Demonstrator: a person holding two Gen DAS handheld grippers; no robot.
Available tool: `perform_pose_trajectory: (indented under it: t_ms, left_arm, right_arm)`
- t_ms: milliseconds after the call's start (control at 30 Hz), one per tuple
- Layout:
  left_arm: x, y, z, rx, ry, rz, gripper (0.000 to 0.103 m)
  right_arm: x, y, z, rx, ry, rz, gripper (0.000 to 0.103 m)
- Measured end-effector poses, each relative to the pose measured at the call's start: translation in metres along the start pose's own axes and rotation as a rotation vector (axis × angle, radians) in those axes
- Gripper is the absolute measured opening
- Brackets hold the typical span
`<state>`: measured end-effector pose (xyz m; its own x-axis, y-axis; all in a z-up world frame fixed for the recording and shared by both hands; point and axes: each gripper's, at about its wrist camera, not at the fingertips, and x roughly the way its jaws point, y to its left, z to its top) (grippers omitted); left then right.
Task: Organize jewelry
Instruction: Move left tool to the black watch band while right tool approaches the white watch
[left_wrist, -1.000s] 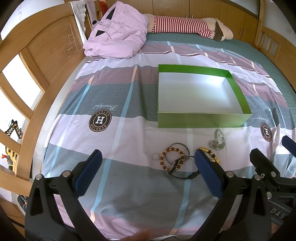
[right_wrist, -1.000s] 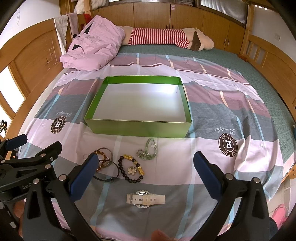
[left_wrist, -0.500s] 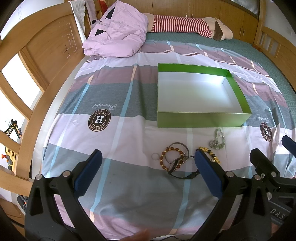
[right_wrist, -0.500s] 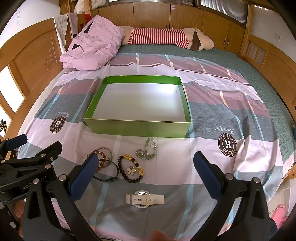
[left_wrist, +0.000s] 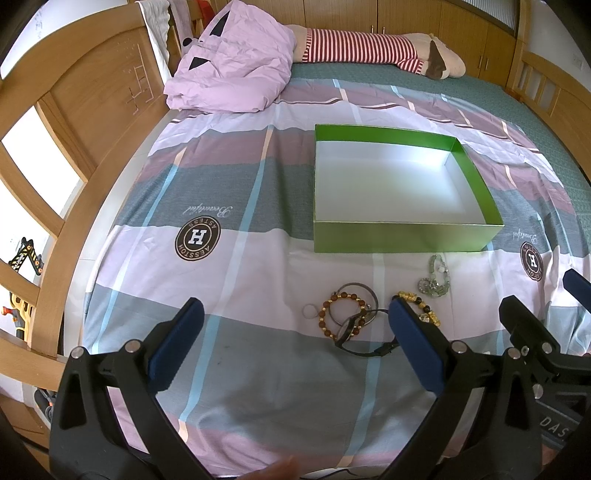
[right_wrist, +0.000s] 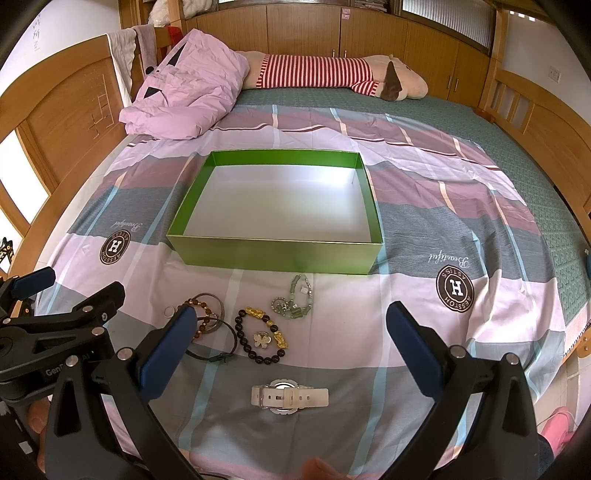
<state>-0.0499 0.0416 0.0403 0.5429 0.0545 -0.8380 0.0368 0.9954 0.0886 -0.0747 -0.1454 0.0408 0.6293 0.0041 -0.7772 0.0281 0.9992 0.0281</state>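
Green cardboard forms the walls of a shallow open box (right_wrist: 275, 254) with a white floor, resting on a bed (right_wrist: 461, 218) under a striped sheet of lilac, grey and white. Nothing lies inside the box. Just in front of its near wall the jewelry is scattered on the sheet: a pale green bead bracelet (right_wrist: 295, 302) nearest the box, a black and gold bead bracelet (right_wrist: 261, 336) with a small clover charm (right_wrist: 262, 339) lying inside its loop, a brown bead bracelet (left_wrist: 343, 314) overlapping a thin dark bangle (left_wrist: 357, 301), a small ring (left_wrist: 309, 311) just left of these, and a black cord bracelet (left_wrist: 364, 349) trailing toward the camera. A white watch (right_wrist: 290, 396) lies face down, apart from the rest and closest to the bed's near edge. The left gripper (left_wrist: 291, 338) hovers low over the sheet with its blue pads spread wide, holding nothing; its right pad partly hides the gold beads. The right gripper (right_wrist: 290, 341) is likewise spread wide and empty, framing the watch and bracelets. A crumpled pink quilt (right_wrist: 184, 96) and a striped plush toy (right_wrist: 332, 75) lie at the far end.
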Motion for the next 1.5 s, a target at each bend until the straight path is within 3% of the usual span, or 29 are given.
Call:
perform_pose_trajectory:
  t_ms: [200,233,300,367,400,467,533,567,600,667,767,833,1000,1067,1100,1133,1200,1433,1500]
  left_arm:
    - [0.016,-0.005,-0.001,0.026,0.010,-0.019,0.101]
    - [0.020,-0.005,-0.001,0.031,0.015,-0.019,0.101]
    - [0.033,-0.004,0.002,0.035,0.032,-0.016,0.101]
    - [0.047,-0.004,0.002,0.048,0.052,-0.016,0.101]
    - [0.054,-0.004,0.002,0.050,0.065,-0.024,0.097]
    - [0.068,-0.004,-0.001,0.044,0.113,-0.050,0.081]
    - [0.084,-0.002,0.002,0.036,0.182,-0.082,0.049]
    - [0.091,-0.002,0.000,0.030,0.209,-0.108,0.043]
    - [0.097,-0.002,-0.001,0.026,0.229,-0.129,0.042]
    - [0.104,-0.003,-0.004,0.026,0.251,-0.149,0.043]
    - [0.106,-0.007,-0.003,0.040,0.255,-0.151,0.067]
    - [0.104,-0.009,-0.002,0.049,0.241,-0.165,0.070]
    - [0.111,-0.020,-0.004,0.087,0.264,-0.153,0.076]
    - [0.117,-0.024,-0.007,0.101,0.282,-0.151,0.068]
    - [0.119,-0.026,-0.008,0.109,0.295,-0.144,0.055]
    - [0.123,-0.025,-0.008,0.113,0.308,-0.142,0.050]
    - [0.124,-0.024,-0.008,0.102,0.309,-0.164,0.038]
    - [0.128,-0.009,-0.003,0.051,0.309,-0.096,0.035]
    - [0.126,-0.003,-0.001,0.032,0.321,-0.130,0.035]
  right_arm:
    - [0.002,-0.004,0.004,-0.024,-0.021,0.008,0.102]
    - [0.006,-0.008,0.007,-0.037,-0.022,-0.022,0.102]
    - [0.022,-0.017,0.010,-0.037,0.013,-0.065,0.102]
    - [0.045,-0.030,0.009,-0.009,0.093,-0.026,0.100]
    - [0.056,-0.034,0.008,0.004,0.134,0.004,0.095]
    - [0.075,-0.035,0.003,0.007,0.186,0.035,0.079]
    - [0.091,-0.029,-0.002,-0.018,0.234,0.057,0.052]
    - [0.102,-0.028,-0.005,-0.030,0.272,0.064,0.044]
    - [0.111,-0.026,-0.007,-0.031,0.302,0.068,0.036]
    - [0.128,-0.029,-0.010,-0.018,0.331,0.088,0.036]
    - [0.148,-0.031,-0.010,0.005,0.320,0.097,0.036]
    - [0.162,-0.025,-0.011,-0.029,0.318,0.067,0.050]
    - [0.172,-0.019,-0.018,-0.091,0.291,0.031,0.060]
    - [0.170,-0.024,-0.018,-0.072,0.315,0.060,0.045]
    - [0.168,-0.028,-0.017,-0.055,0.317,0.080,0.032]
    - [0.167,-0.033,-0.017,-0.039,0.321,0.088,0.024]
    - [0.165,-0.041,-0.017,-0.015,0.325,0.095,0.015]
    - [0.160,-0.067,-0.012,0.042,0.300,0.065,0.012]
    - [0.156,-0.075,-0.017,0.060,0.309,0.072,0.013]
